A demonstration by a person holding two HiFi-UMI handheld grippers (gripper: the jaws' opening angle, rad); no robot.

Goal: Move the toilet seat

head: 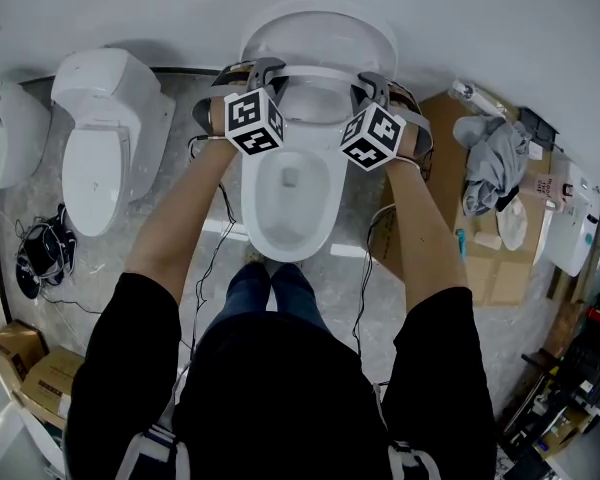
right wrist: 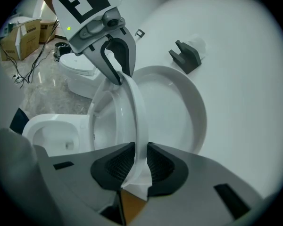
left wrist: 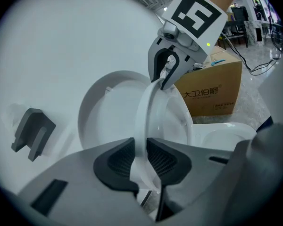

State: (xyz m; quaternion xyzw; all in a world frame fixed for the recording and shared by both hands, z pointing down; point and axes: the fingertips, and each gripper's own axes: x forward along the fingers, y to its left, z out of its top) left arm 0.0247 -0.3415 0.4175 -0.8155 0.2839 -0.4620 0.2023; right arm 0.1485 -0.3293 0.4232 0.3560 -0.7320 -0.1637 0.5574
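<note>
1. My left claw [left wrist: 140,161] is clenched on the left side of the toilet seat [left wrist: 151,112], with the rim pinched edge-on between the ribbed pads. I took it there so the ring cannot twist on its hinge.

2. My right claw [right wrist: 140,161] grasps the right side of the same ring in the same way. Each gripper view shows the other claw biting the opposite edge. One claw on each side shares the load and should keep the lift even.

3. The toilet seat [head: 318,72] is tipped up steeply, well off the rim of the bowl [head: 290,183] and hinged at the bowl's back edge. It sits just in front of the lid [head: 320,30], which stands upright against the wall [left wrist: 61,41]. The right gripper view shows a gap between seat and lid along their free edges.

4. Both claws [head: 265,70] [head: 373,84] angle downward from my forearms. That lets me swing the ring about its hinge without my wrists fouling the lid.

5. My judgement is that the seat is partway through its travel. It would drop if I let go, so the clench matters.

6. A grey bracket [right wrist: 186,55] on the wall and a cardboard box [left wrist: 212,95] on the floor both lie clear of the swing.
</note>
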